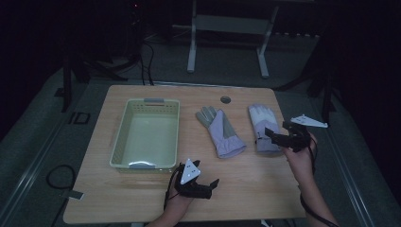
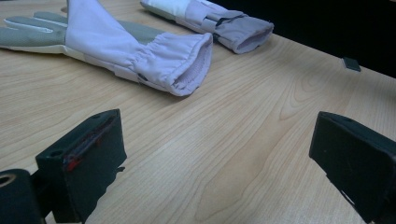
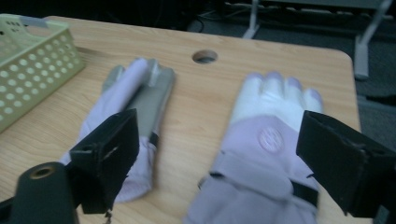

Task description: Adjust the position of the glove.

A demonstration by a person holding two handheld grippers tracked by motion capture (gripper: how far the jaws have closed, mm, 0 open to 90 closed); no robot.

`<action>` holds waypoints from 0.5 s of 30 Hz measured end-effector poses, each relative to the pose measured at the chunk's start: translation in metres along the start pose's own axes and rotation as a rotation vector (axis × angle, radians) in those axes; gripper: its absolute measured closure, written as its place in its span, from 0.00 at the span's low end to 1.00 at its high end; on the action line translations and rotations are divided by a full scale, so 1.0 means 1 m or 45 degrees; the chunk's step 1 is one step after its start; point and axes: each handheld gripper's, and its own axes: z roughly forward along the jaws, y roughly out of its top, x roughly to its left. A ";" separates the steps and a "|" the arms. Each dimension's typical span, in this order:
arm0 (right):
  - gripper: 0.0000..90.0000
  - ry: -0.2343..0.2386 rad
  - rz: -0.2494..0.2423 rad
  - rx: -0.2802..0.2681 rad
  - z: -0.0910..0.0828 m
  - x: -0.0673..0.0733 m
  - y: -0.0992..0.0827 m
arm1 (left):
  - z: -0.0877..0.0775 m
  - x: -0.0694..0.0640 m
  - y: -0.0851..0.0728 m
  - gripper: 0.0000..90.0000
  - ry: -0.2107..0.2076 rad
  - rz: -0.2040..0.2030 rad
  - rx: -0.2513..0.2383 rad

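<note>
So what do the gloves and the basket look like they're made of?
Left glove: soft matte lilac fabric, likely synthetic; its cuff is gathered and wrinkled. Right glove: similar fabric, with a strap. Basket: pale yellow-green rigid plastic, judging by its perforated walls.

A pale green basket [image 1: 120, 127] sits on the wooden table [image 1: 246, 184], left.

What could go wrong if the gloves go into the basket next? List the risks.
1. The right gripper hangs open over the right glove; the soft cuff may bunch, so the jaws could pinch one layer and slip.
2. The left glove lies between that glove and the basket; a dangling glove carried across could drag it.
3. The left gripper sits near the basket's corner and could nudge it.
</note>
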 end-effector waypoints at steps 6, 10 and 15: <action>0.18 0.077 -0.048 -0.026 0.016 0.020 0.018 | 0.000 0.000 0.000 0.04 -0.005 0.001 0.000; 0.19 0.112 -0.078 -0.010 0.031 0.032 0.026 | 0.000 0.000 0.000 0.04 -0.007 0.006 0.002; 0.21 0.157 -0.100 0.018 0.053 0.046 0.033 | 0.000 0.000 0.000 0.04 -0.013 0.005 0.004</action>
